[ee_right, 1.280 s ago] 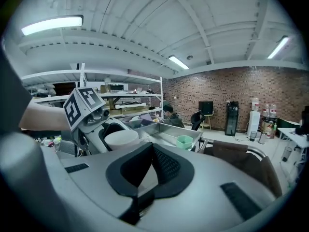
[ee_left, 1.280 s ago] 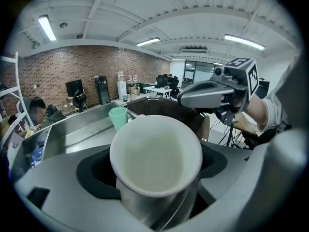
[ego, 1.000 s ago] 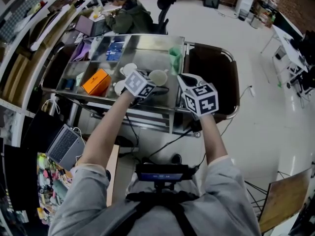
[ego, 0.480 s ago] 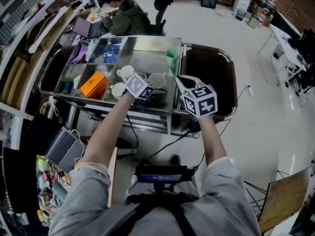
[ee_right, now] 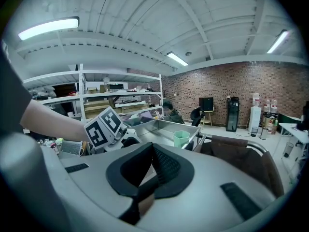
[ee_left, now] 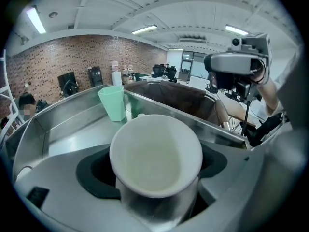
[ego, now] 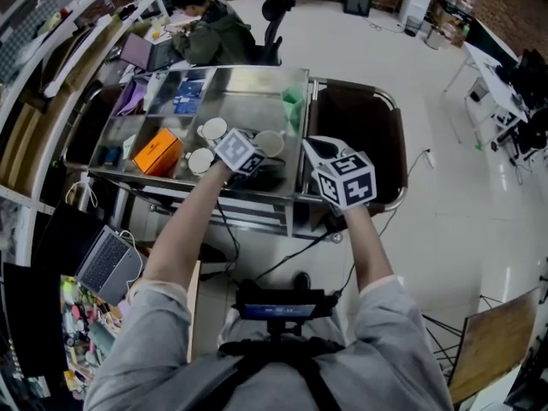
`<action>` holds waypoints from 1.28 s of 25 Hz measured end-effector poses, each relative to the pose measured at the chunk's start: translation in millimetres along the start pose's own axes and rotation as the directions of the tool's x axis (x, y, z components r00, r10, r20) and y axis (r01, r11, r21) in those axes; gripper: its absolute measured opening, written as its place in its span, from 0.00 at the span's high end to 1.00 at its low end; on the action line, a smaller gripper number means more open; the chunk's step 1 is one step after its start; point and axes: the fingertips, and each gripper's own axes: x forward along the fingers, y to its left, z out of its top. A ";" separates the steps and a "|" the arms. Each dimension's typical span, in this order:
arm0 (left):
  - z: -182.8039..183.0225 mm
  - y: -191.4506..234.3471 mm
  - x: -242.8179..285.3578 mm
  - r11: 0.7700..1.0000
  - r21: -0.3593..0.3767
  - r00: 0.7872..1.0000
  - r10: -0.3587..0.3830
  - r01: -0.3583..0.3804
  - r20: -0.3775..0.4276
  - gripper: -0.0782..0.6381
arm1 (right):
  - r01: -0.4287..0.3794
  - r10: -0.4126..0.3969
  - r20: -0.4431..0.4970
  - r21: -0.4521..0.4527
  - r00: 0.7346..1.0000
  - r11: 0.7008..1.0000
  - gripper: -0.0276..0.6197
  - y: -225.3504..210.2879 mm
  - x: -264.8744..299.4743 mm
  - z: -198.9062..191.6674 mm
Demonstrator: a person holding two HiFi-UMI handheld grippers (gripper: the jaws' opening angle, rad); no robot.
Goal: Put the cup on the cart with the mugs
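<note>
Holding station by the near rail of the cart (ego: 257, 197), toward its right end, the right gripper (ee_right: 152, 158) is clenched on nothing, pads together. Just beyond it and to the left, the left gripper (ee_left: 154, 168) grasps the white cup (ee_left: 155, 151) round its body, mouth up, over the steel tray. Two white mugs (ego: 214, 129) stand just left of the cup, with an orange box (ego: 157, 151) further left. A green tumbler (ee_left: 113, 103) stands farther along the tray's right wall, and a seated person (ego: 210, 32) works beyond the far end.

Task status: the cup has been brought to the cart and is beside the mugs. Its base appears to be at or close to the tray floor, but no view confirms contact. Remaining steps: seat the cup if it is not yet down, let the jaws go, withdraw the left gripper.

Change from one second earlier: the cart and its contents lie slightly lower and further left in the head view, consistent with a small head movement. The cup keeps its place beside the mugs, the left grip is unchanged, and the right gripper stays clenched and idle
</note>
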 end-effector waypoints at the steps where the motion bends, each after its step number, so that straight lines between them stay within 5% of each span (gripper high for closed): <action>1: -0.1 0.4 0.0 1.000 -0.002 1.000 -0.002 0.002 0.002 0.27 | 0.001 -0.001 0.001 0.000 1.000 1.000 0.96 -0.4 -0.5 -0.3; 20: 12.6 -0.6 -32.5 0.994 0.089 0.998 0.063 -0.060 -0.026 0.22 | -0.032 0.032 -0.013 0.014 0.999 0.999 0.96 1.0 1.2 -12.5; 27: 21.3 -12.6 -89.1 0.979 0.042 0.978 0.198 -0.201 0.072 0.24 | -0.081 0.080 0.008 0.038 0.997 0.996 0.96 3.8 -15.0 -18.0; 32: 26.7 -19.6 -144.4 0.929 -0.025 0.910 0.366 -0.368 0.195 0.60 | -0.119 0.118 0.029 0.039 0.993 0.992 0.96 14.9 -23.2 -12.4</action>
